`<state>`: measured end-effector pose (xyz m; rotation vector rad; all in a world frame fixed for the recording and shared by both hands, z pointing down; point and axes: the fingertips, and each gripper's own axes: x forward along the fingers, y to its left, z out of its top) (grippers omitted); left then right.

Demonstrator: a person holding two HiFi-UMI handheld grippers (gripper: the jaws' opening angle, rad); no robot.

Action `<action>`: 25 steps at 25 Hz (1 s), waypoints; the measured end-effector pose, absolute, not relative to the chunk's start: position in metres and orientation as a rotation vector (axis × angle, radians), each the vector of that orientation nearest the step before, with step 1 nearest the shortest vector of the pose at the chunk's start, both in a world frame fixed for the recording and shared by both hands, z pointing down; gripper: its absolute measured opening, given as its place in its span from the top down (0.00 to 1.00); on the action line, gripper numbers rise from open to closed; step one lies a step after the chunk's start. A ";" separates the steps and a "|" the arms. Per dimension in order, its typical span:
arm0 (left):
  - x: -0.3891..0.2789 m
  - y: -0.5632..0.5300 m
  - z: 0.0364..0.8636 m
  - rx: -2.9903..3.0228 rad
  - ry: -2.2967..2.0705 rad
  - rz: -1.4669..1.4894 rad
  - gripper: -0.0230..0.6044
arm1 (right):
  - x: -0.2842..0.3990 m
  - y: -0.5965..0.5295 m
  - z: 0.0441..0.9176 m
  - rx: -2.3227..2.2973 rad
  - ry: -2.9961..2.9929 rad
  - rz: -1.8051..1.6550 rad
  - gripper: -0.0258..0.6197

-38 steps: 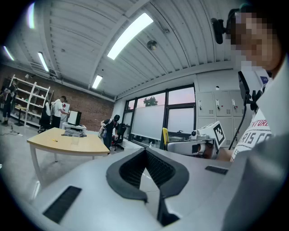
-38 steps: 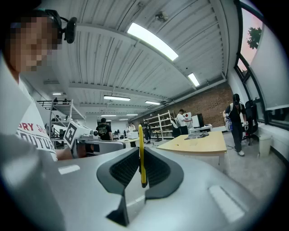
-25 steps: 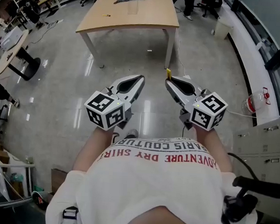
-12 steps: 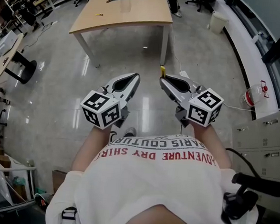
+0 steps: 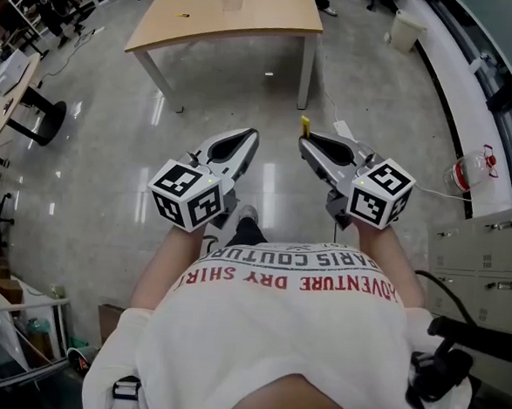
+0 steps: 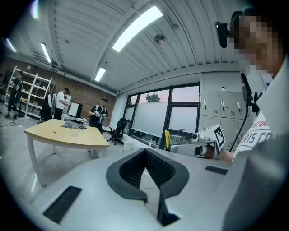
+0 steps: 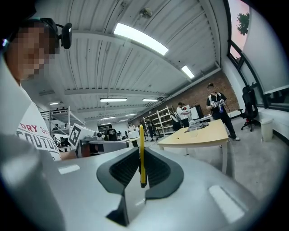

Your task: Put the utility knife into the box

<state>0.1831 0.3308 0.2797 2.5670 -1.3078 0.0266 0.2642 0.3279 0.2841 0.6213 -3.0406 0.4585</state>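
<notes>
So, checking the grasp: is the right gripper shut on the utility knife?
Shut on it: the right gripper has its jaws pinching the yellow utility knife, which sticks out past their tips.

slim yellow utility knife (image 7: 142, 155) upright, clamped between right tool (image 7: 142, 172) pads.

The scene is viewed steeply downward from the head, close above the left hand-held gripper (image 5: 247, 139) and the right hand-held gripper (image 5: 305, 141), with the surface (image 5: 243, 19) far off. Each gripper view is taken from just behind its own jaws and is tilted up towards the ceiling (image 6: 90, 36). The surface is shared by all three views, and the opposite hand-held gripper is caught in each gripper view.
</notes>
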 end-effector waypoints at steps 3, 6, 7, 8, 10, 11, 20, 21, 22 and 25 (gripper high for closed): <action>0.161 0.304 0.288 2.560 -1.307 0.021 0.96 | 0.243 0.302 0.291 0.624 -3.024 0.450 0.91; 0.126 0.268 0.299 2.545 -1.310 0.006 0.96 | 0.207 0.266 0.302 0.612 -3.000 0.452 0.91; 0.112 0.253 0.303 2.541 -1.313 0.003 0.96 | 0.192 0.251 0.307 0.605 -2.994 0.456 0.91; 0.096 0.235 0.306 2.536 -1.317 0.001 0.96 | 0.176 0.234 0.311 0.597 -2.988 0.458 0.91; 0.062 0.195 0.313 2.523 -1.319 -0.004 0.96 | 0.141 0.194 0.318 0.586 -2.980 0.464 0.91; 0.043 0.173 0.317 2.515 -1.317 -0.004 0.96 | 0.122 0.172 0.321 0.586 -2.975 0.472 0.91; -0.189 -0.072 0.326 2.443 -1.327 0.030 0.96 | -0.095 -0.078 0.318 0.650 -2.943 0.544 0.91; -0.211 -0.097 0.322 2.446 -1.324 0.032 0.96 | -0.115 -0.103 0.312 0.663 -2.947 0.537 0.91; -0.229 -0.119 0.318 2.454 -1.321 0.033 0.96 | -0.133 -0.125 0.306 0.678 -2.950 0.527 0.91; -0.267 -0.172 0.305 2.488 -1.307 0.032 0.96 | -0.164 -0.176 0.290 0.734 -2.953 0.504 0.91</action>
